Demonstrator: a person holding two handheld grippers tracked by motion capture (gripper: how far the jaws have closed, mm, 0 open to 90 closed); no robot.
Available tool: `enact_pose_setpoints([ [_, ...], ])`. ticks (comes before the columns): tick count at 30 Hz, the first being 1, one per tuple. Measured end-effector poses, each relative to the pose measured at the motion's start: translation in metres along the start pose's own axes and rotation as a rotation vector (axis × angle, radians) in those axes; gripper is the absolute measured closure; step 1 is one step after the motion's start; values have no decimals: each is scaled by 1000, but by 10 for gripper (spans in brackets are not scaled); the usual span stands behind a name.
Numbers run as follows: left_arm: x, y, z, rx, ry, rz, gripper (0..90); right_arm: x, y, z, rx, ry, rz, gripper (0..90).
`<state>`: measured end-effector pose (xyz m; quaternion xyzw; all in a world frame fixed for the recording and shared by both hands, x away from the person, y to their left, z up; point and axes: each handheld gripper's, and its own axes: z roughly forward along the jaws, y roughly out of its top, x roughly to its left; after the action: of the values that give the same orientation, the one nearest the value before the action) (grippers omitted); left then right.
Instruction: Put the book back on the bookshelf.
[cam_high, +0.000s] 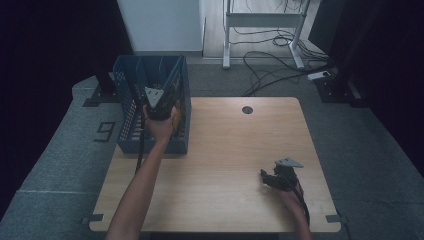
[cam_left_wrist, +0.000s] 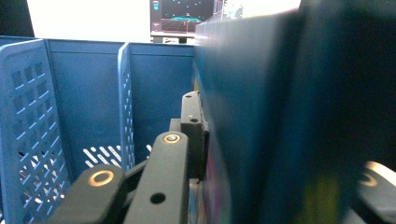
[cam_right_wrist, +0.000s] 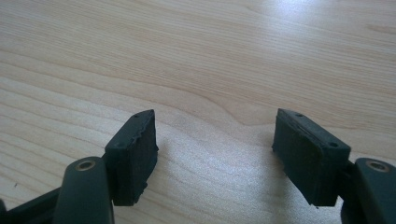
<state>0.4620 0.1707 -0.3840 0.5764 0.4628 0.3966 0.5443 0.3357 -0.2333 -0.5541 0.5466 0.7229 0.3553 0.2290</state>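
The blue basket (cam_high: 131, 131) is standing at the table's (cam_high: 225, 165) left edge, at about ten o'clock from the table's middle. The left gripper (cam_high: 159, 106) is reaching down into the basket near its right wall, with the person's left hand (cam_high: 160, 125) around it.

In the left gripper view, a dark blue flat thing (cam_left_wrist: 261, 116), like a box or a book, is standing upright between the jaws. One black pad (cam_left_wrist: 192, 126) is lying flat against its left face, and the other jaw is showing blurred at about four o'clock of that view, on the far side of the thing. So the jaws are closing on it across its thickness; whether the pads are pressing firmly or only touching, I cannot tell for sure. The thing is inside the basket, beside a perforated divider (cam_left_wrist: 125, 102) which is rising at about nine o'clock from the pad.

The high view is giving the place of the basket on the table, but the held thing is mostly hidden there behind the hand. The left gripper view is giving the contact, but not the table.

The right gripper (cam_high: 272, 179) is resting at about four o'clock from the table's middle. In the right gripper view its two pads (cam_right_wrist: 133, 154) are standing well apart over bare wood, holding nothing.
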Motion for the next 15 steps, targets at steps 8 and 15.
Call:
enact_pose_setpoints([
  [8, -6, 1, -8, 28, -47, 13, 629, 1, 0, 0, 2, -8, -6, 292],
  [15, -6, -6, -9, 70, -76, 18, 512, 1, 0, 0, 2, -7, -6, 292],
])
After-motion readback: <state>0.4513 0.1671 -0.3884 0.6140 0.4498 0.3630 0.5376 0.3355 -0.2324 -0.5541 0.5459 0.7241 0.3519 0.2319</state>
